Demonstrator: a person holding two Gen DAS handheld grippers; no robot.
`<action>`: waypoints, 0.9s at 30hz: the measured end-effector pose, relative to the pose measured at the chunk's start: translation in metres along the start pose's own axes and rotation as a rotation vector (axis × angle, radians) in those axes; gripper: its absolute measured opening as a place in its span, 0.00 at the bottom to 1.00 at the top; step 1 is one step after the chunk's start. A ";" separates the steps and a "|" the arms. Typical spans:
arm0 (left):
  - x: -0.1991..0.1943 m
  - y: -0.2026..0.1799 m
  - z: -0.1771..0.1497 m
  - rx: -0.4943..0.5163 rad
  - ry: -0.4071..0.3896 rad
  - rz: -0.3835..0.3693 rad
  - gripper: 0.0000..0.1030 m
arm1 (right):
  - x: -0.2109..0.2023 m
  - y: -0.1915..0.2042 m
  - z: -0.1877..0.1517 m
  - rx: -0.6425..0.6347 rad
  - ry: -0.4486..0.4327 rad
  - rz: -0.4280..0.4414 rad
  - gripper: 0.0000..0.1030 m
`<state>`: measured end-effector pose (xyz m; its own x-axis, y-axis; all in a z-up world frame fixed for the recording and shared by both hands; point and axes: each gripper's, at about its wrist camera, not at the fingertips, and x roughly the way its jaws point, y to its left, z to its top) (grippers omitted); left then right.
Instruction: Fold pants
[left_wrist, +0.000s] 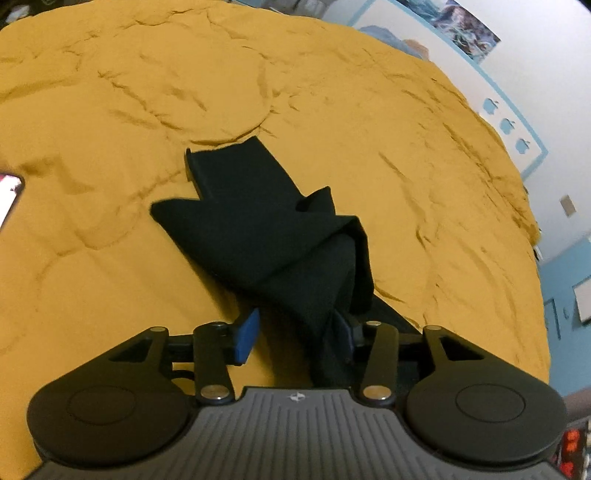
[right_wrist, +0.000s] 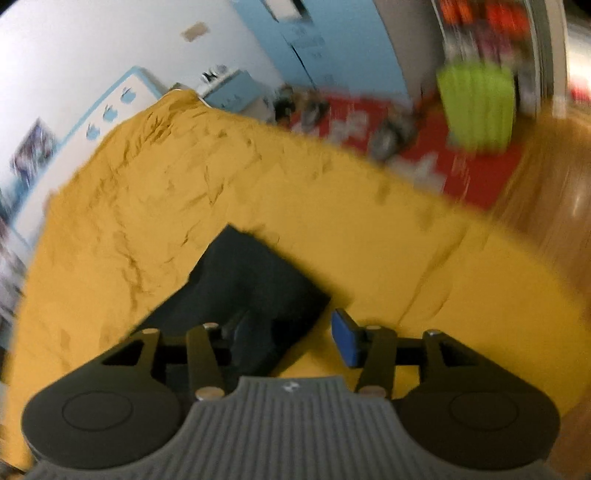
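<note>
Mustard bedspread (left_wrist: 332, 92), heavily creased, fills both views. Phone (left_wrist: 9, 195) lies at its left edge, well apart from the cloth. Past the bed in the blurred right wrist view: a red rug (right_wrist: 476, 173) and a lime-green object (right_wrist: 476, 107) on it. Black pants (left_wrist: 258, 229) sit mid-bed, bunched and part-folded, corners sticking up. Left gripper (left_wrist: 295, 336): jaws apart, cloth draped between them against the right pad. Right gripper (right_wrist: 291, 339): jaws apart; the pants (right_wrist: 243, 280) cover the left finger, right blue pad (right_wrist: 345, 341) bare.
</note>
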<state>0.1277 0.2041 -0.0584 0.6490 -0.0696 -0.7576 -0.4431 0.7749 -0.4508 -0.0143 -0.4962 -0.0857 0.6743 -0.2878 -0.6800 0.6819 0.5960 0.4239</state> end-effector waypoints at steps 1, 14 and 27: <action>-0.006 0.002 0.004 0.010 -0.010 -0.009 0.52 | -0.009 0.008 0.001 -0.060 -0.032 -0.030 0.44; 0.044 0.067 0.060 -0.140 0.053 0.112 0.38 | 0.040 0.143 -0.038 -0.426 -0.029 0.159 0.43; 0.040 0.028 0.122 0.105 -0.026 0.001 0.05 | 0.102 0.171 -0.043 -0.532 -0.024 -0.004 0.38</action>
<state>0.2168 0.2991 -0.0438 0.6653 -0.0538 -0.7447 -0.3770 0.8367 -0.3972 0.1586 -0.3911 -0.1086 0.6822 -0.3043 -0.6648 0.4511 0.8908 0.0552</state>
